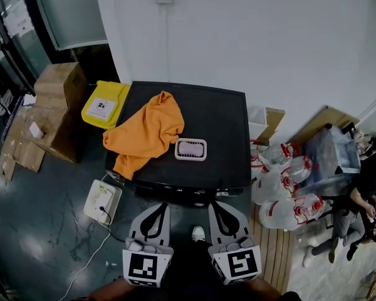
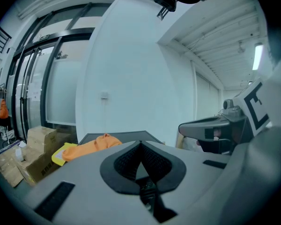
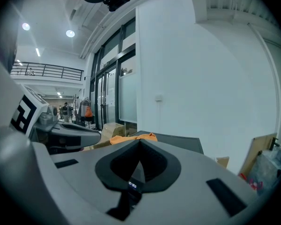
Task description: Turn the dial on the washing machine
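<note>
The washing machine stands against the white wall, and I look down on its black top. An orange cloth lies crumpled on its left half, with a small white tray beside it. The machine's front panel faces me edge-on, so no dial shows. My left gripper and right gripper hover side by side just before the front edge, both shut and empty. In the left gripper view the shut left gripper points over the cloth. In the right gripper view the shut right gripper points likewise.
Cardboard boxes and a yellow bin stand left of the machine. A white box with a cable sits on the floor at front left. Plastic bags and a seated person are at the right.
</note>
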